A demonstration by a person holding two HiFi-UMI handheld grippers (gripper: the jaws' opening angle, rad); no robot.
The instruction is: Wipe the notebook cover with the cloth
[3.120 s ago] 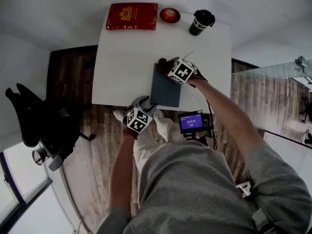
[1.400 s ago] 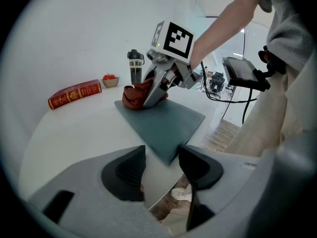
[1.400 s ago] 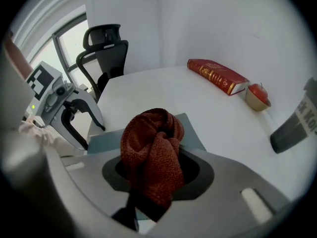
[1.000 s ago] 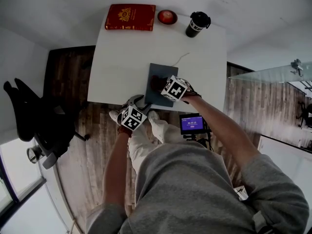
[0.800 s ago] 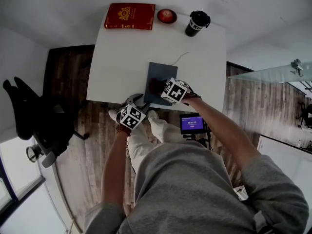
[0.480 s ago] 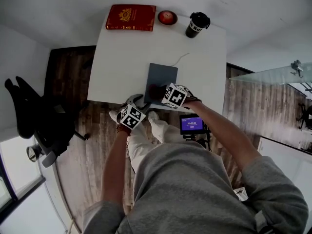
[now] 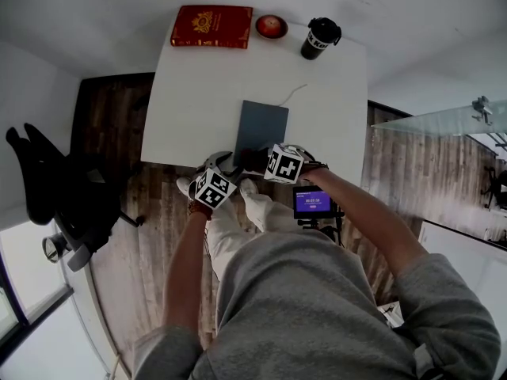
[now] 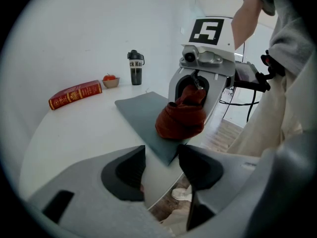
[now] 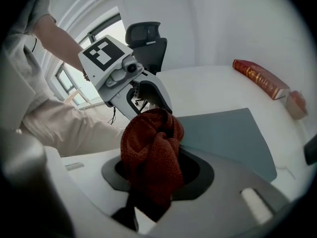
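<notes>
1. The right gripper (image 9: 158,171) was clamped on the rust-red knitted cloth (image 9: 150,155), which bulged out bunched between its jaws.
2. That cloth sat on the near end of the grey notebook (image 7: 265,123), by the table's (image 7: 198,101) front edge. The rest of the cover stretched away from the person.
3. The notebook's long axis ran from the front edge toward the black shaker bottle (image 7: 320,37) at the far side. Any further wipe would probably push outward along that axis rather than across it.
4. The left gripper (image 8: 161,163) stood with its jaws wide apart and nothing between them. It hovered at the table edge, just beside the notebook's near corner.
5. The right gripper was therefore the one on the cover. The left was close enough to steady the near corner if the notebook slid.
</notes>
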